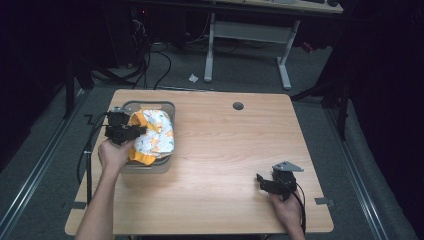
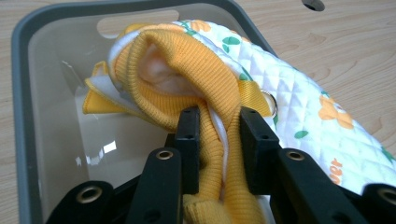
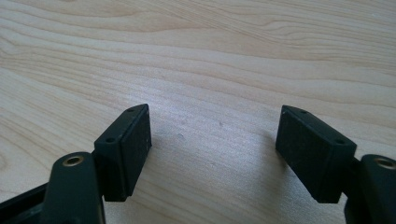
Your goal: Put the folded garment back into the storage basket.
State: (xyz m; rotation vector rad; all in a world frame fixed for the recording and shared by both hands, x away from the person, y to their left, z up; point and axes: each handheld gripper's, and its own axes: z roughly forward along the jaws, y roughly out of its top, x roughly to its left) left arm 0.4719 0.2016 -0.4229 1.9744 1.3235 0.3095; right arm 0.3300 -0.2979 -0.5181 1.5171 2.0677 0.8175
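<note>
The left tongs (image 2: 217,140) pinch the orange knit cuff of a quilted garment (image 1: 155,132) in the far-left bin (image 1: 167,106), probably mid-placement, release next, while the right tongs (image 3: 215,149) gape empty above the tabletop (image 1: 225,150).

Left gripper (image 2: 217,135) clamped, right gripper (image 3: 212,149) agape.

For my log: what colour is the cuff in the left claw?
Yellow-orange ribbed knit cuff; clearest in the left gripper view.

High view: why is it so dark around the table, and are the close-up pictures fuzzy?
High view: light falls on the light wooden table, the room around stays dark. Left gripper view: sharp, small glare patches on the grey plastic bin. Right gripper view: sharp wood grain, soft shadows by the jaws.
</note>
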